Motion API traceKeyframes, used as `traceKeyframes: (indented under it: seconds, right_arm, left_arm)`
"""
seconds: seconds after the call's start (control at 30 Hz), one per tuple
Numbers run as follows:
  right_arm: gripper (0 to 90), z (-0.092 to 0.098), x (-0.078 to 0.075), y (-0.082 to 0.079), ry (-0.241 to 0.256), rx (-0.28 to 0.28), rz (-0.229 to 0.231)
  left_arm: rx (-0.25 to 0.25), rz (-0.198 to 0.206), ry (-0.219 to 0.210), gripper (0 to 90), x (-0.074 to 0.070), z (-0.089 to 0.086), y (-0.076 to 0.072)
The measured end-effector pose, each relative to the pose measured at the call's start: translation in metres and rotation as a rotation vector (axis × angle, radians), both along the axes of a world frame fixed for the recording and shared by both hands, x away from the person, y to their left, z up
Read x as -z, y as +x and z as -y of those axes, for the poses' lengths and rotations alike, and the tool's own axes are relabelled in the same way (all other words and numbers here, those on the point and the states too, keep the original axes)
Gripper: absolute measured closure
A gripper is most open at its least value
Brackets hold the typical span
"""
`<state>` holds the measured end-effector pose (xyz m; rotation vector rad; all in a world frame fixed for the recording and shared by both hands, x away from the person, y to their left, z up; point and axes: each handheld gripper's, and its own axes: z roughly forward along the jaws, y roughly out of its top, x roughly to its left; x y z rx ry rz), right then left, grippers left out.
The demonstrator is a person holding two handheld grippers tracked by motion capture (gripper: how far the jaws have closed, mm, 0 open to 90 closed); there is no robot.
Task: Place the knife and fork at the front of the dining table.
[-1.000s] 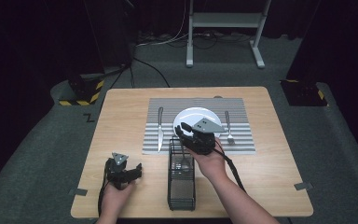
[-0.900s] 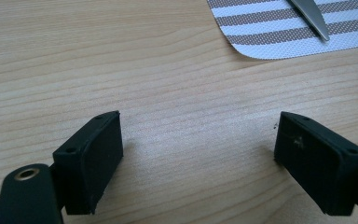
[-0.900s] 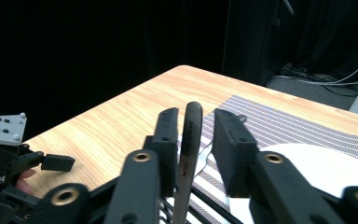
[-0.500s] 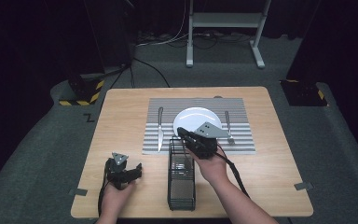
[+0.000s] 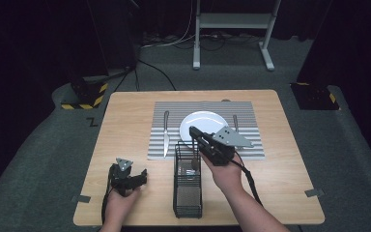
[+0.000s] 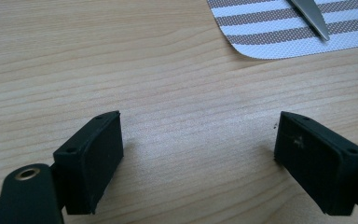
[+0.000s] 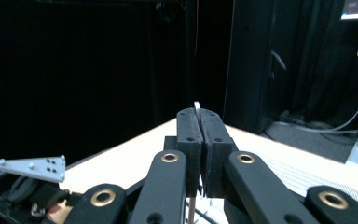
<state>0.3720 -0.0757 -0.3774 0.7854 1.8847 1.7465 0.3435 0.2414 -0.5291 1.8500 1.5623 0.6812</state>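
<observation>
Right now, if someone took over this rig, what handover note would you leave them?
Right gripper: shut on a spoon, held upright above the wire caddy, bowl end down inside it.
Left gripper: open, holding nothing, low over the table.
Knife left of the plate, fork right of it, all on the striped placemat.
Left: probably lay the spoon on the placemat.

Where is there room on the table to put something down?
Bare wood lies left of the striped placemat, around the left gripper, and right of the wire caddy. It is crowded mid-mat: knife, plate, right gripper.
</observation>
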Motion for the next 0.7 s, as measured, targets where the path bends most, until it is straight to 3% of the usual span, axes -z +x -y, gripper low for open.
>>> traceKeyframes:
  seconds: [0.33, 0.5, 0.7]
  right_arm:
    - [88.0, 0.004, -0.029, -0.014, 0.082, -0.021, 0.065]
    - [88.0, 0.008, -0.045, -0.02, 0.102, -0.005, 0.118]
    - [88.0, 0.022, -0.056, -0.021, 0.125, 0.037, 0.151]
  left_arm:
    - [0.001, 0.0, 0.0, 15.6, 0.0, 0.0, 0.0]
    - [0.0, 0.0, 0.001, 15.6, 0.0, 0.0, 0.0]
    - [0.0, 0.0, 0.001, 15.6, 0.0, 0.0, 0.0]
